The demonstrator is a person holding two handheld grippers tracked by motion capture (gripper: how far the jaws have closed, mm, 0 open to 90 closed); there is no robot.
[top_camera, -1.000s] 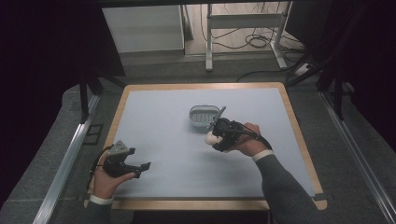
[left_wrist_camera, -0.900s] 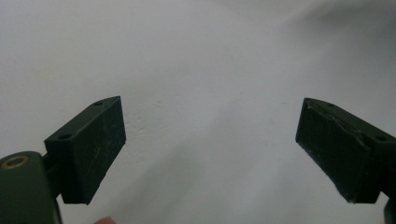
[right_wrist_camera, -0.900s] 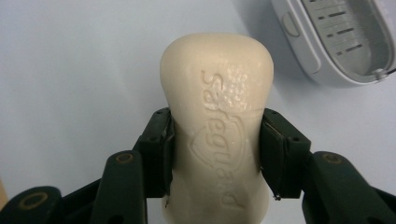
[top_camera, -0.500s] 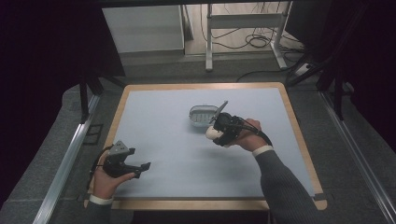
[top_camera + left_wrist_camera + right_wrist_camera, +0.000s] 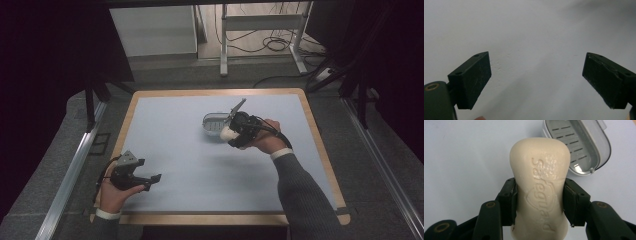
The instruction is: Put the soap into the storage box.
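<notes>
A cream bar of soap [image 5: 540, 192] with raised lettering is pinched at its waist between the black jaws of my right gripper [image 5: 539, 200], which is shut on it. In the high view the soap [image 5: 226, 133] hangs just in front of an open grey soap box [image 5: 215, 124] near the table's middle, with the right gripper [image 5: 235, 135] behind it. The soap box [image 5: 579, 145] has a slotted inner tray and a raised clear lid. My left gripper [image 5: 152, 181] rests low at the table's front left; its jaws stand wide apart with nothing between them [image 5: 537, 80].
The pale blue table top [image 5: 175, 150] has a wooden rim [image 5: 215, 218]. Metal rails [image 5: 70, 175] run along both sides. Beyond the far edge stand a table frame [image 5: 260, 35] and floor cables [image 5: 280, 45].
My right gripper has carried the soap a little up and toward the soap box. The left gripper has stayed where it was.
</notes>
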